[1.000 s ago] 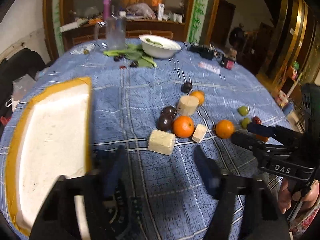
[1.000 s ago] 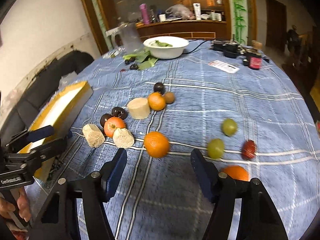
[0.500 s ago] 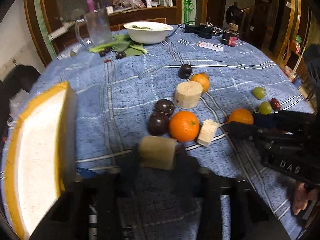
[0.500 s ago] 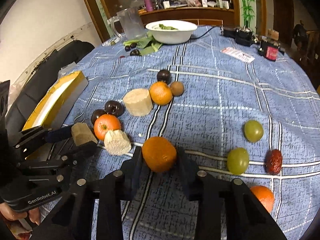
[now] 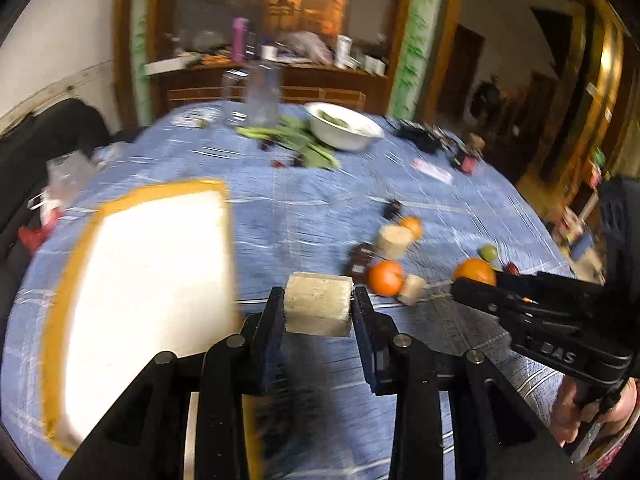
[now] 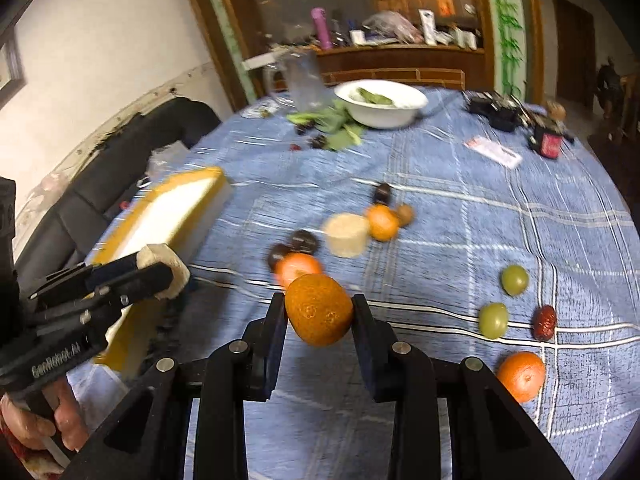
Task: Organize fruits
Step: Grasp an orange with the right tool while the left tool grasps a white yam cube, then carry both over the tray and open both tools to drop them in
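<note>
Left gripper (image 5: pixel 318 308) now clamped on pale chunk (image 5: pixel 318 309), lifted off cloth. Right gripper (image 6: pixel 319 312) likewise gripping orange (image 6: pixel 319 309), airborne. Probably tray (image 5: pixel 68 276) next.

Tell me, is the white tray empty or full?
Empty: the tray shows only bare white inside; its near corner hides behind the left tongs.

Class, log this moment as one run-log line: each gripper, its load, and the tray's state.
left gripper: shut on pale cylinder chunk | right gripper: shut on orange | both lifted | yellow-rimmed tray: nothing visible inside
</note>
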### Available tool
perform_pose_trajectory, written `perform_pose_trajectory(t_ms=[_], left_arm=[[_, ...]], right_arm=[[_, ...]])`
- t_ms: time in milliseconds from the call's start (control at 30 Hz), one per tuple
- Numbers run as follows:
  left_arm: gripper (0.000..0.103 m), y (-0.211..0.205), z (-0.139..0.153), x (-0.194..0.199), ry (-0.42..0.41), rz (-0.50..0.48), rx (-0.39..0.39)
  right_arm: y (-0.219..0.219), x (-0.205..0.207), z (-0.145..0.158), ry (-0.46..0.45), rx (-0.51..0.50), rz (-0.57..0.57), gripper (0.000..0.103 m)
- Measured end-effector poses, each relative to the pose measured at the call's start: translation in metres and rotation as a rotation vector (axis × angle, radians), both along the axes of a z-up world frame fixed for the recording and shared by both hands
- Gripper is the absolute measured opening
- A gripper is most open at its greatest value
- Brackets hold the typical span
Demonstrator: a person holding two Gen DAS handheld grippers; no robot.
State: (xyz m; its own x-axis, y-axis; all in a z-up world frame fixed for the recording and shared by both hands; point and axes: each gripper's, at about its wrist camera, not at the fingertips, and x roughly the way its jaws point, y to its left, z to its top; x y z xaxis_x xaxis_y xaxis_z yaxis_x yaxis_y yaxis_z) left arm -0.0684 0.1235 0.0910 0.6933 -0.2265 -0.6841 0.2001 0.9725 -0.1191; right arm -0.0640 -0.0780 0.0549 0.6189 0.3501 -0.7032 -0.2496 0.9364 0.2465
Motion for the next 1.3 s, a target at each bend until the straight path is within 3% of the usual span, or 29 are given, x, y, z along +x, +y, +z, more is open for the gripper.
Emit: perform_pose_trajectory(t_ms=[167, 367, 533, 667, 767, 833, 1033, 1167, 1300], left_arm=[[0.032, 0.064, 0.014, -0.013, -0.023, 0.164, 0.027], [0.033, 0.130, -0.004, -0.016, 0.024, 0.345, 0.072], [0.033, 0.169, -0.031, -0.016, 0.094, 0.405, 0.023], [0.033, 0.180, -0.039, -0.017, 0.104, 0.409, 0.001], [0.037, 0.180, -0.035, -0.019, 0.087, 0.408, 0.002], [0.052, 0.178, -0.032, -0.021, 0.068, 0.407, 0.012], [0.068, 0.172, -0.019, -0.033, 0.033, 0.408, 0.023], [0.071, 0.164, -0.008, -0.042, 0.008, 0.424, 0.052], [0.073, 0.152, 0.004, -0.051, -0.033, 0.420, 0.084]], right_arm=[[0.046, -0.011, 0.031, -0.041, 0.032, 0.100, 0.035], [0.132, -0.003, 0.049, -0.018, 0.075, 0.267, 0.035], [0.206, 0.005, 0.016, 0.053, 0.007, 0.355, 0.035], [0.237, 0.010, -0.011, 0.098, -0.054, 0.374, 0.036], [0.248, 0.013, -0.025, 0.114, -0.072, 0.380, 0.036], [0.252, 0.011, -0.027, 0.106, -0.081, 0.380, 0.037], [0.259, 0.002, -0.024, 0.075, -0.098, 0.391, 0.044], [0.248, -0.010, -0.011, 0.030, -0.097, 0.375, 0.045], [0.226, -0.023, 0.003, -0.015, -0.089, 0.339, 0.055]])
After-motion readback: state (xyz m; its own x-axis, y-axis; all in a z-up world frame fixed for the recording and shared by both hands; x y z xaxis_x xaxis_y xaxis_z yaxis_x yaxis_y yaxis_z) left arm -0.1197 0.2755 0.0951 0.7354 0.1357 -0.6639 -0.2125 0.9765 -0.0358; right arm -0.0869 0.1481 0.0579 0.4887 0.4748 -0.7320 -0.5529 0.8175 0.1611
